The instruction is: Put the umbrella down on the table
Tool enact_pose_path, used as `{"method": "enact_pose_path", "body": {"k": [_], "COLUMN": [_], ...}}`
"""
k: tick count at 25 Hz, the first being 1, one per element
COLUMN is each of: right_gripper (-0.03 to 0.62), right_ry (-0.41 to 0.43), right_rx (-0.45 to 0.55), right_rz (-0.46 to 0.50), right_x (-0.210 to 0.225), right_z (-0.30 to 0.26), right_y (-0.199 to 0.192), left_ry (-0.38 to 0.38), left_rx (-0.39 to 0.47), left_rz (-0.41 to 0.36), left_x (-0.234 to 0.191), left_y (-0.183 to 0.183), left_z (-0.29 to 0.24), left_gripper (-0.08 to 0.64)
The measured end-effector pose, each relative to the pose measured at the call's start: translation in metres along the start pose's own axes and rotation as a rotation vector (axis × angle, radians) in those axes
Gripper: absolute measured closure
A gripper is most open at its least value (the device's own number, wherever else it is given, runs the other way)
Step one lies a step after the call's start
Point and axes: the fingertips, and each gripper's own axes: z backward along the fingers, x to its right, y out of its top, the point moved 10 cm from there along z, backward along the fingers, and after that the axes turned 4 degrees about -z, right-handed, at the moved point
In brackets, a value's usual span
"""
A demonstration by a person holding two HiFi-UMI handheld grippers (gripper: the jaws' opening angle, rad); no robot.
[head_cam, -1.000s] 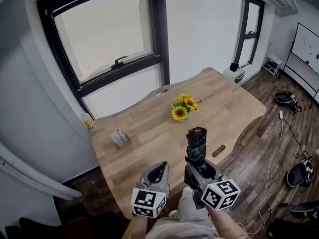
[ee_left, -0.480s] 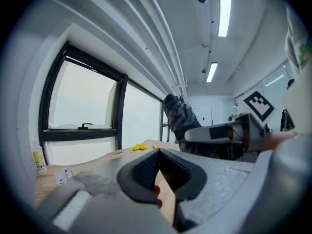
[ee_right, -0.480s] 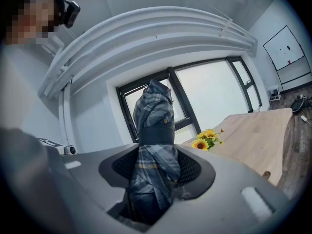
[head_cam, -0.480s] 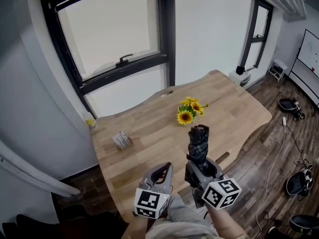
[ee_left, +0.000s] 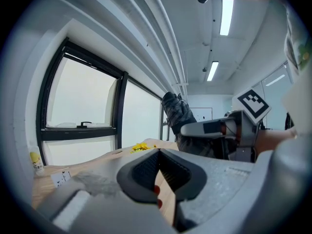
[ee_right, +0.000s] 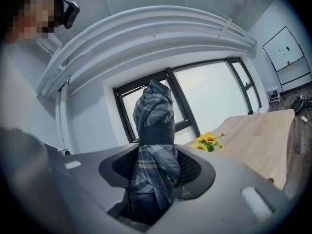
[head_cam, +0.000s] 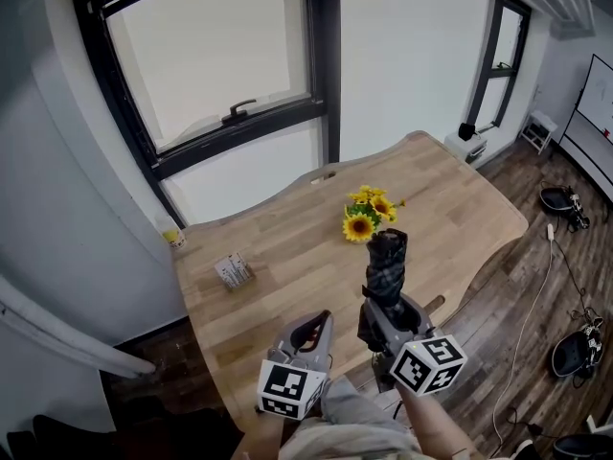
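1. Your right gripper [head_cam: 383,316]: fingers [ee_right: 190,169] part open and clamped on the folded plaid umbrella [head_cam: 387,262]. The pads press both sides of its lower half, and the strapped upper half stands up past the fingertips, nearly upright.
2. Umbrella [ee_right: 155,145]: carried in those fingers, not lying on the desk [head_cam: 278,247]. In the head view it sits over the desk's near edge.
3. Your left gripper [head_cam: 314,322]: fingers [ee_left: 145,169] closed tip to tip with nothing between them. It is just left of the right fingers and likewise at the near edge.
4. Sunflowers [head_cam: 369,214]: on the desk straight beyond the right fingertips, just past the umbrella's top in the head view. This is the nearest thing ahead of them.
5. Small white box [head_cam: 233,269]: on the desk ahead and to the left of the left fingers, well apart from them.
6. Window [head_cam: 211,56]: black-framed, behind the desk's far edge.
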Motion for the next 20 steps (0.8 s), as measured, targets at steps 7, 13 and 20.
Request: {"method": "enact_pose_path", "body": {"k": [7, 13, 20], "right_gripper": [0.393, 0.393, 0.393], "right_ry": [-0.005, -0.002, -0.010], "right_rx": [-0.006, -0.025, -0.056], "right_rz": [0.007, 0.016, 0.021], "right_x": [0.009, 0.018, 0.027], "right_z": [-0.013, -0.027, -0.044], "right_y": [0.003, 0.003, -0.003], "left_ry": [-0.014, -0.015, -0.007], "left_rx": [-0.011, -0.017, -0.053], "left_rz": [-0.001, 0.003, -0.004], "left_x": [-0.006, -0.010, -0.021], "left_y": [-0.001, -0.004, -0.013], "left_z": [-0.016, -0.025, -0.030], "left_gripper": [0.569, 0.569, 0.569]}}
